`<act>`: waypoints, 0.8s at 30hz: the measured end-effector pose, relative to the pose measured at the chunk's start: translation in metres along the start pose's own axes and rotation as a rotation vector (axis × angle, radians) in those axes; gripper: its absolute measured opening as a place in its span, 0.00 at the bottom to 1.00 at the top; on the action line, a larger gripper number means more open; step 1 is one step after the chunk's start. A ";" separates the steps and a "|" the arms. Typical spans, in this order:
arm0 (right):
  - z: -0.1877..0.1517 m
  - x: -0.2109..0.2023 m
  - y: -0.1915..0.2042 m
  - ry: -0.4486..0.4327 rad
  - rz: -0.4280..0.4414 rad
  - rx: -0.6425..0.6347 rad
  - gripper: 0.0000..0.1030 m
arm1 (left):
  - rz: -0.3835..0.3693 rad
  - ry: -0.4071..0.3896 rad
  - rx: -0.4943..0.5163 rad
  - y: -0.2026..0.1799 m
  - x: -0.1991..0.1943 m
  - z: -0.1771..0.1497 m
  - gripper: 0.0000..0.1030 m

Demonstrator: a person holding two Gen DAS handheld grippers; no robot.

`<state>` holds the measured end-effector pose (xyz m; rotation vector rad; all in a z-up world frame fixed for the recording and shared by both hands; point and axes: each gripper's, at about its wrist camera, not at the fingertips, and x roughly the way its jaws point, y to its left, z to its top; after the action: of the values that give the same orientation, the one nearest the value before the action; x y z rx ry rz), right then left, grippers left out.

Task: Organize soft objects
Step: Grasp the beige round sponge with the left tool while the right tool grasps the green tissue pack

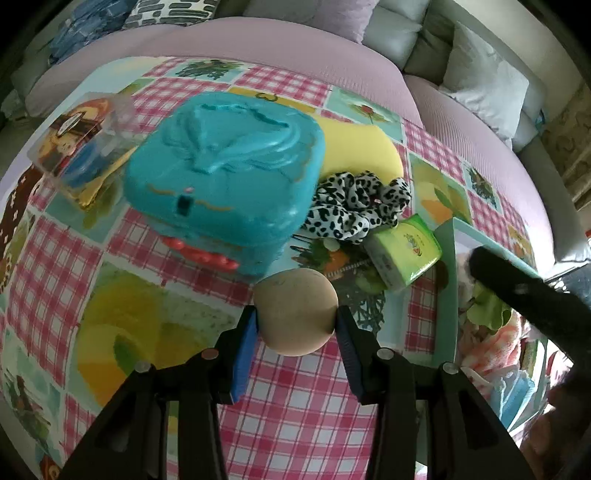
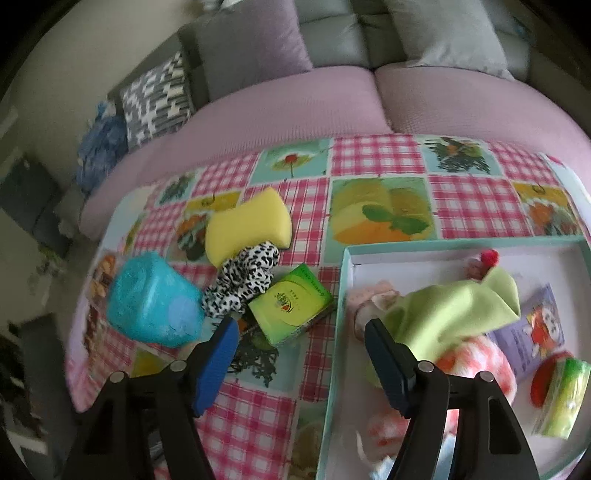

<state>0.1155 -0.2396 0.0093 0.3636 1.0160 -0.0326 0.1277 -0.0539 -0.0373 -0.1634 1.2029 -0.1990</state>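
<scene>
Now left fingers (image 1: 255,325) pinch one beige ball (image 1: 296,312); right fingers (image 2: 218,354) wide (one sponge (image 2: 248,225)).

Grey sofa (image 2: 351,33), lilac cushions (image 2: 258,40)

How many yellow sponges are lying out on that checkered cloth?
1. The yellow sponge lies on the checkered cloth behind the leopard-print scrunchie, left of the box. Others may be hidden under the pile in the box.
</scene>
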 end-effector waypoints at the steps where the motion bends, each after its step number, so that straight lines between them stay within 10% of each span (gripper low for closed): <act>1: 0.000 0.003 0.002 0.007 -0.006 -0.014 0.67 | -0.001 0.000 -0.006 0.002 -0.001 0.000 0.43; 24: 0.013 0.074 0.044 0.134 -0.073 -0.383 0.67 | -0.074 -0.011 -0.130 0.020 -0.018 0.003 0.43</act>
<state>0.1739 -0.1917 -0.0337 -0.0211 1.1413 0.1209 0.1257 -0.0301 -0.0244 -0.3232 1.1999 -0.1845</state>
